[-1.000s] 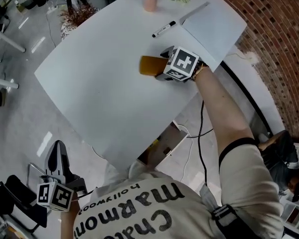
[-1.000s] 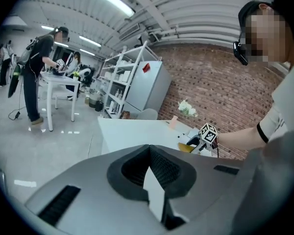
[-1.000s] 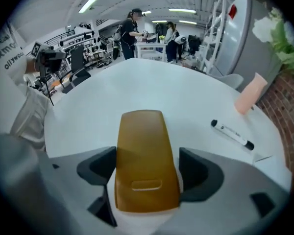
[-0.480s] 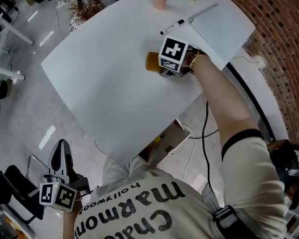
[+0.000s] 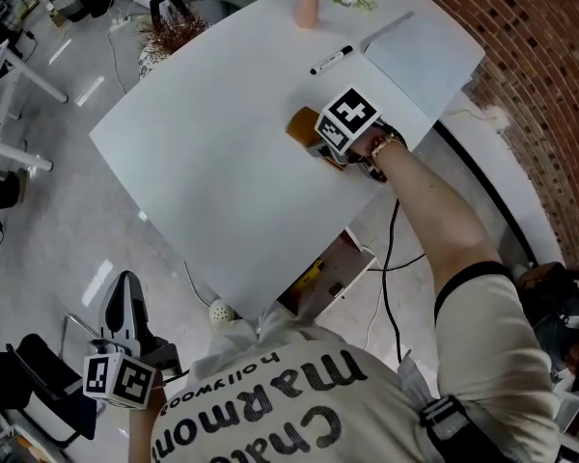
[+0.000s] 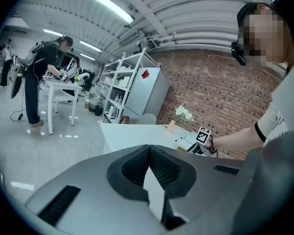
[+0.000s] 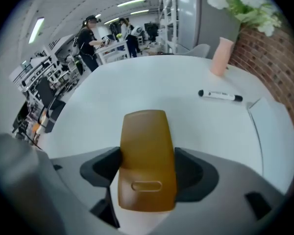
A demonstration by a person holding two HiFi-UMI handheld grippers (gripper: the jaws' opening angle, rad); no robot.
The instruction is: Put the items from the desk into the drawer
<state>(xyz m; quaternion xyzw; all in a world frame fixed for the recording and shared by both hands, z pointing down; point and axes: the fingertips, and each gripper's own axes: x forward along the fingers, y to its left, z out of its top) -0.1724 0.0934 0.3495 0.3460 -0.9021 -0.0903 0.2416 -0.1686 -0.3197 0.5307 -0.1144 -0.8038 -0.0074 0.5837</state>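
Our right tool (image 7: 147, 174) has just been closing on the flat amber-brown plastic case (image 7: 144, 131). Its pads meet the sides where the case lies on the white tabletop (image 5: 222, 162), ready for lifting. Our left tool (image 6: 149, 150) hangs clenched, empty.

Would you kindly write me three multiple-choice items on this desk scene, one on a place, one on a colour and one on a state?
1. Where does the black marker lie?
A. on the white desk
B. on the floor
C. in a drawer

2. What colour is the vase?
A. blue
B. pink
C. green

3. What stands between the right claw's jaws?
A. nothing
B. the marker
C. a brown case

1 A: it lies on the desk.
2 B: its body is pink.
3 C: the jaws, just closing, touch the case's sides.
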